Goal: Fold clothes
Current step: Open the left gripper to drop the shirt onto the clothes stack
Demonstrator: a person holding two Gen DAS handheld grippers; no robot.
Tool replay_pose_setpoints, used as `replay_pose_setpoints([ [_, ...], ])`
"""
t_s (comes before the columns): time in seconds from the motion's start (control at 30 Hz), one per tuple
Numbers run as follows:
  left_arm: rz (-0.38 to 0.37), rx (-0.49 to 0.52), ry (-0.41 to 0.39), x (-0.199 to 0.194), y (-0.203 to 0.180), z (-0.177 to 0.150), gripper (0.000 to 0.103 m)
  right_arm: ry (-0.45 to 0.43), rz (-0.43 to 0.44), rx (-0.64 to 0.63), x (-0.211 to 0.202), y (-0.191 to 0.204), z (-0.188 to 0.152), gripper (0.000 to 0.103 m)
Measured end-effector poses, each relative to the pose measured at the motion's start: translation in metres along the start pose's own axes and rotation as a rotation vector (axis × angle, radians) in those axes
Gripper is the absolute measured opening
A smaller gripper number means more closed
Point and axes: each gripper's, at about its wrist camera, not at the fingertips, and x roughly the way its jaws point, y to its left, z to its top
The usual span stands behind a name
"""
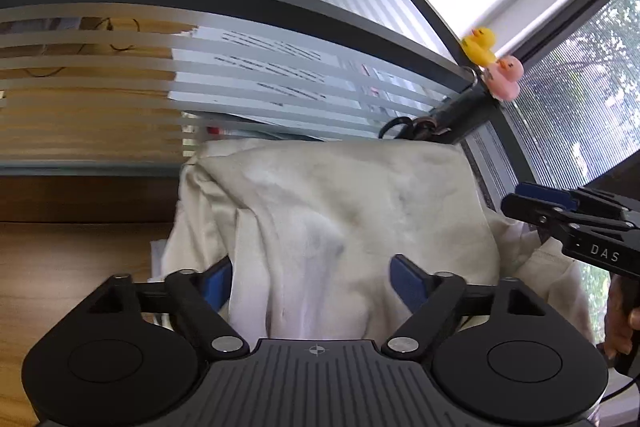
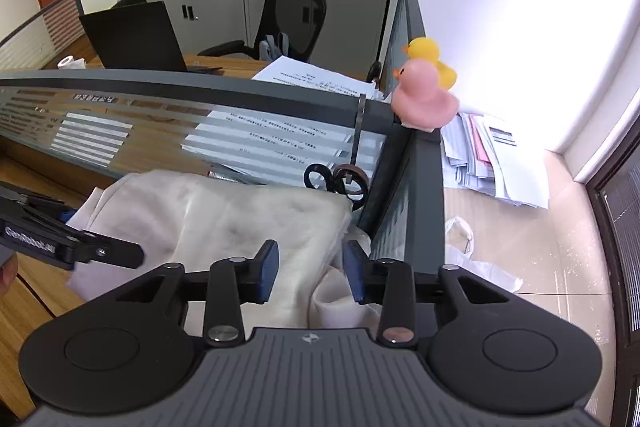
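Observation:
A cream garment [image 1: 340, 195] lies in a folded heap on the wooden desk [image 1: 60, 267], pushed up against the grey partition. My left gripper [image 1: 312, 279] stands wide open over its near edge, and the cloth runs between the blue pads [image 1: 404, 277] with room on both sides. The right wrist view shows the same garment [image 2: 224, 211], with my right gripper [image 2: 311, 269] partly open at its right end. A fold of cloth sits in the gap, and the pads [image 2: 268, 267] do not press it. Each gripper also shows in the other's view, the right gripper [image 1: 520, 207] and the left gripper [image 2: 120, 251].
Black-handled scissors [image 2: 336, 181] hang on the striped glass partition [image 2: 200, 87] just behind the garment. A pink duck [image 2: 424, 99] and a yellow duck [image 2: 430, 55] sit on its corner post. Papers [image 2: 492, 167] and a plastic bag [image 2: 464, 239] lie beyond the right-hand panel.

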Motion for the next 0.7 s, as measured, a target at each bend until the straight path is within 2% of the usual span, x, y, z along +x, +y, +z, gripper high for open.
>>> replay_pose_setpoints([
  [0.23, 0.029, -0.006, -0.042, -0.024, 0.016, -0.002, 0.091, -0.004, 0.011, 0.001, -0.017, 0.015, -0.007, 0.05],
  [0.4, 0.041, 0.008, -0.04, -0.037, 0.024, -0.018, 0.091, 0.007, 0.025, 0.005, -0.026, 0.034, -0.02, 0.05],
  [0.6, 0.055, 0.058, -0.045, -0.051, 0.028, -0.039, 0.093, 0.012, 0.031, 0.01, -0.039, 0.058, -0.038, 0.059],
  [0.67, 0.053, 0.079, -0.042, -0.056, 0.03, -0.047, 0.094, 0.006, 0.028, 0.014, -0.045, 0.067, -0.044, 0.072],
  [0.7, 0.054, 0.089, -0.04, -0.059, 0.031, -0.052, 0.095, 0.001, 0.024, 0.016, -0.049, 0.072, -0.047, 0.076],
])
